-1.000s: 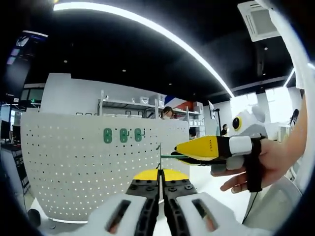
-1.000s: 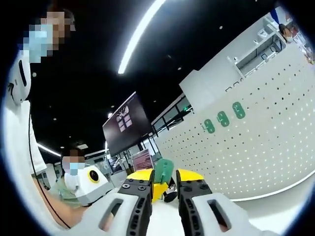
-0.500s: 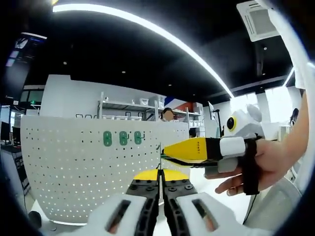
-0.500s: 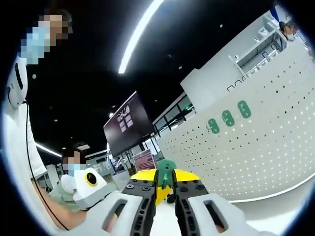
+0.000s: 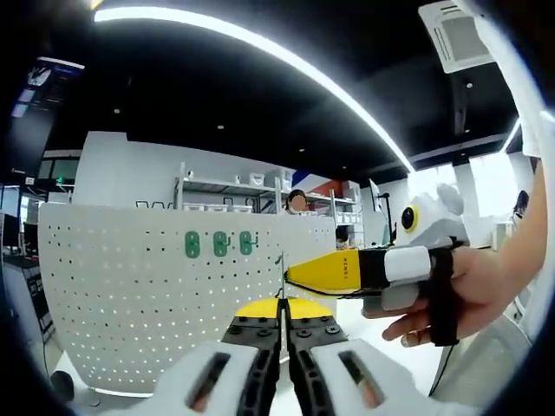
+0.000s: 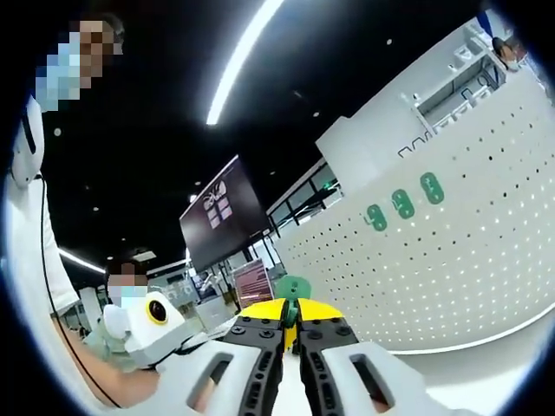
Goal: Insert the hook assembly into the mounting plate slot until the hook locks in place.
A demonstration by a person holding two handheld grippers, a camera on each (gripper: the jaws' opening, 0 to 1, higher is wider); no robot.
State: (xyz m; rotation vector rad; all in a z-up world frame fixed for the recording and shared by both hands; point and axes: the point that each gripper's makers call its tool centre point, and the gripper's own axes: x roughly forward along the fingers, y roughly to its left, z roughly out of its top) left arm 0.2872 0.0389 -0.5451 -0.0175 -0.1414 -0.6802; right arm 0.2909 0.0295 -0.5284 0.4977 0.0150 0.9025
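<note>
Left gripper view: left gripper [image 5: 282, 305] closed on thin hook [image 5: 281, 276]; right gripper [image 6: 291, 310] clamps green plate [image 6: 292, 287]; pegboard [image 5: 130, 303] behind, three green plates [image 5: 217, 244] mounted.

pegboard [image 5: 165, 303] ahead, three hooks [image 5: 217, 244] on its upper part, shelving [image 5: 234, 192] behind

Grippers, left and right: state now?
Left gripper: shut on a thin metal hook.
Right gripper: shut on a green plate.
</note>
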